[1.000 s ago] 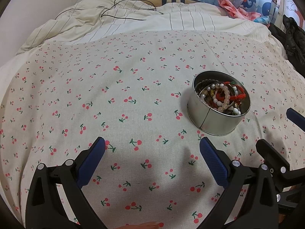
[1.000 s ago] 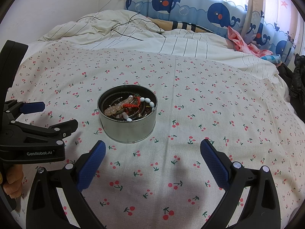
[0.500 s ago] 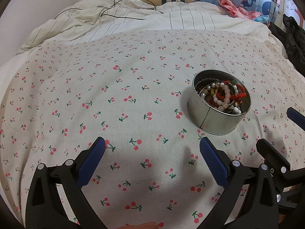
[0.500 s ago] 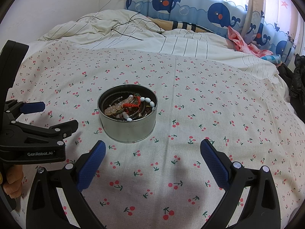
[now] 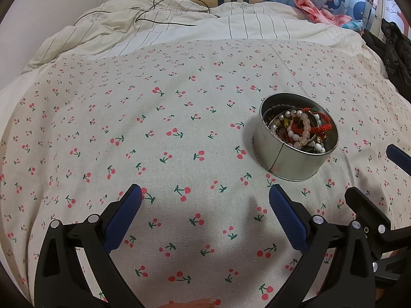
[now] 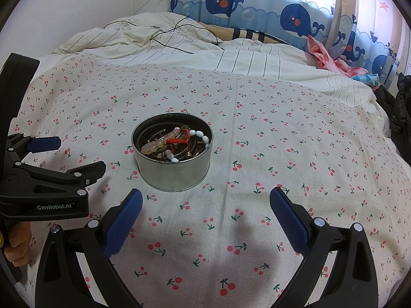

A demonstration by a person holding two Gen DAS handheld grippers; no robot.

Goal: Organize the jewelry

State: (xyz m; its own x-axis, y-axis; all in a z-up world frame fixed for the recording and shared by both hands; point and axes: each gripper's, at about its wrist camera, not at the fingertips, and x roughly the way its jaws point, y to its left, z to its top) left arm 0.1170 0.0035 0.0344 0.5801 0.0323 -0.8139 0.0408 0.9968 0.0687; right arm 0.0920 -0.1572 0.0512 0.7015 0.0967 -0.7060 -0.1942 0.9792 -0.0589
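Note:
A round metal tin stands on the cherry-print bedspread, filled with tangled jewelry: a pale pink bead bracelet, a red cord bracelet and white beads. My left gripper is open and empty, with the tin just ahead of its right finger. My right gripper is open too, and the tin sits ahead of its left finger. In the right wrist view, the left gripper's body appears at the left edge.
The cherry-print cloth covers the bed. Behind it lie a rumpled striped duvet with a black cable, a pink cloth, whale-print curtains and dark clothing at the right edge.

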